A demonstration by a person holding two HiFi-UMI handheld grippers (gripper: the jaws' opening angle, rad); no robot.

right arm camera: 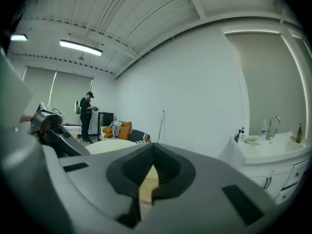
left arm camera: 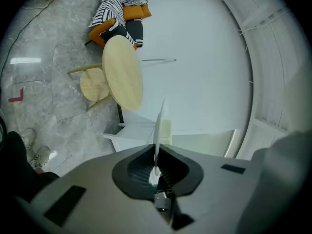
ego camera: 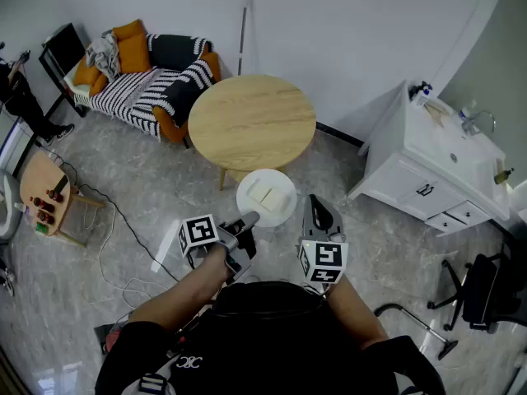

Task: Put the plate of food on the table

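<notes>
The plate [ego camera: 266,197] at the left tool [ego camera: 250,218] is white, and the food [ego camera: 262,194] on it is pale yellow. The left tool and the right tool [ego camera: 317,204] are both grey, and their marker cubes [ego camera: 198,231] bear black-and-white squares. Ahead of the tools, the round tabletop [ego camera: 252,122] is light wood. Beyond it, the sofa [ego camera: 152,85] has black-and-white stripes and orange cushions [ego camera: 130,46]. The floor [ego camera: 148,204] under the tools is grey and marble-veined. The cabinet [ego camera: 428,179] to the right of the right tool is white.
</notes>
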